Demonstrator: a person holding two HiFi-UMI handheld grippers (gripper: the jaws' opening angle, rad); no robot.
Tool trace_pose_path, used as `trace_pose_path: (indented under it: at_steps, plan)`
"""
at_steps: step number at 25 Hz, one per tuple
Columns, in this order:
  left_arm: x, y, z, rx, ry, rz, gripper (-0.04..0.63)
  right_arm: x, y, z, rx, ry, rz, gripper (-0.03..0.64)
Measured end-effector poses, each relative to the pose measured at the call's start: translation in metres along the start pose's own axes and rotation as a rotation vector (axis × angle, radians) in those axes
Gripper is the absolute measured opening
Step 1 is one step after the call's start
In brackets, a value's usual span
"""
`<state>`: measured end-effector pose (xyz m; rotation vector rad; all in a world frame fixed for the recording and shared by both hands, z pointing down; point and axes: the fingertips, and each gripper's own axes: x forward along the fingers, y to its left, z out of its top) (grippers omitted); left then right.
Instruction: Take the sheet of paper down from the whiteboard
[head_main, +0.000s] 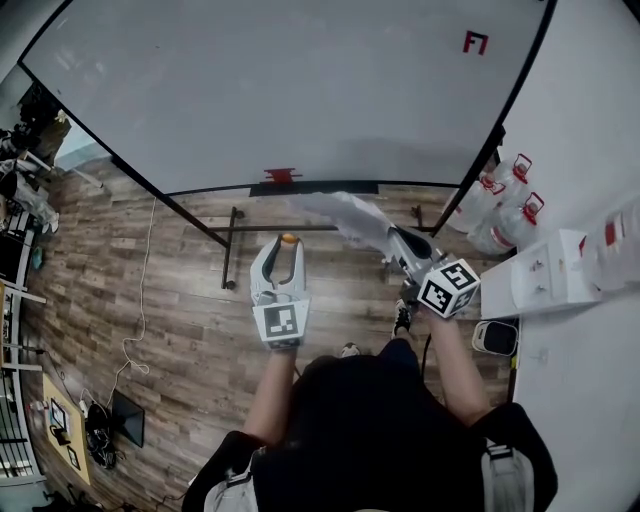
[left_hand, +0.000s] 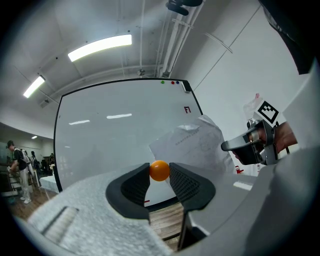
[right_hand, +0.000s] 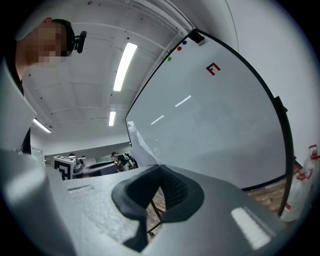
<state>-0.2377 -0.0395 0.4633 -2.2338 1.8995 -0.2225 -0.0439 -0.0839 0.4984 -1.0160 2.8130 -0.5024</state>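
Progress looks far along: judging from how things lie, the sheet is off the board face, and only carrying it away and putting it down is left.

Nearest the person, the left gripper (head_main: 289, 243) points level at the board. Its jaws are pinched on a small orange ball (left_hand: 159, 170), held right at the tips. I take the ball for the magnet that pinned the sheet, though nothing shows that for certain.

Just to its right and a little farther out, the right gripper (head_main: 392, 238) has its jaws fully together on one edge of the sheet of paper (head_main: 345, 213). In the right gripper view the paper rises as a thin, edge-on strip straight out of the closed pads. In the left gripper view it fans out, crumpled, to the left of that gripper, between the two tools and the board. So the sheet hangs from the right gripper's tips, beside the left gripper and not touching it.

In the head view its far edge lies over the lower edge of the whiteboard (head_main: 300, 90); whether it brushes the board there I cannot tell.

Beyond, the board face is bare but for a small red F-shaped piece (head_main: 476, 42) near its upper right and a red item (head_main: 281, 175) at that lower edge.
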Motion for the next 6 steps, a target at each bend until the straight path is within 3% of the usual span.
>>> trace_pose_path:
  at_steps: [6]
  plan:
    - [0.0070,0.0026,-0.0037,-0.007,0.002,-0.005,0.130,0.0061,-0.0043,-0.0005,0.001,0.006,-0.005,0.003]
